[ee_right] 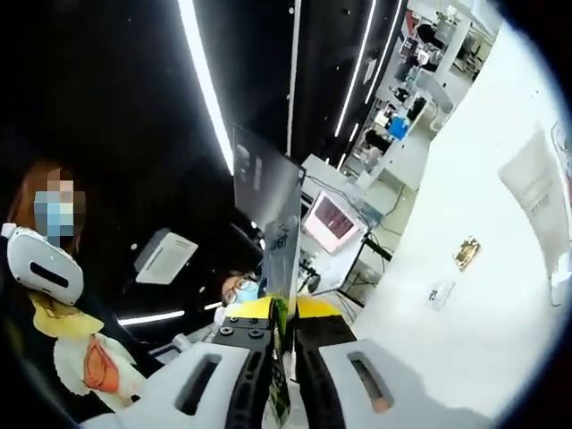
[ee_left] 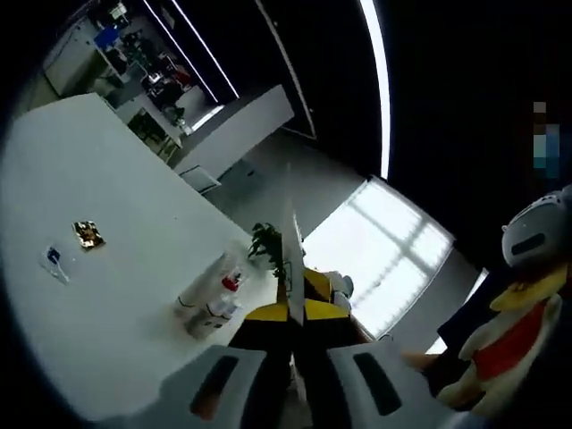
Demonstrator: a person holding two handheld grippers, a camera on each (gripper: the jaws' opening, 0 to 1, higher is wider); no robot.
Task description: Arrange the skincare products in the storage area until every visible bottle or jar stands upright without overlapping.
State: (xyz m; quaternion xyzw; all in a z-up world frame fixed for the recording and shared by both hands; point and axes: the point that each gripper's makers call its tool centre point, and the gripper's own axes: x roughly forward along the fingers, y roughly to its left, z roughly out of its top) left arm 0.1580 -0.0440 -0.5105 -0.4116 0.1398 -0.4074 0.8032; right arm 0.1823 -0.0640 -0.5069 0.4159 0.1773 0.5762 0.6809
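My left gripper (ee_left: 292, 309) is shut on a thin white flat sheet (ee_left: 291, 250) that stands edge-on between its yellow-and-black tips. On the white table (ee_left: 116, 179) lie a white tube (ee_left: 204, 284) and a small bottle with a red cap (ee_left: 223, 304), close together near the table's edge. My right gripper (ee_right: 284, 309) is shut on a thin grey flat sheet (ee_right: 281, 255) with green print at its base. At the right of the right gripper view a large white tube (ee_right: 536, 192) lies on the table (ee_right: 474, 340).
A small gold item (ee_left: 88, 234) (ee_right: 466, 252) and a small sachet (ee_left: 54, 261) (ee_right: 440, 293) lie on the table. A green plant (ee_left: 266, 243) stands past the table edge. A plush toy (ee_left: 509, 331) (ee_right: 80, 357) is close by. Desks and screens stand behind.
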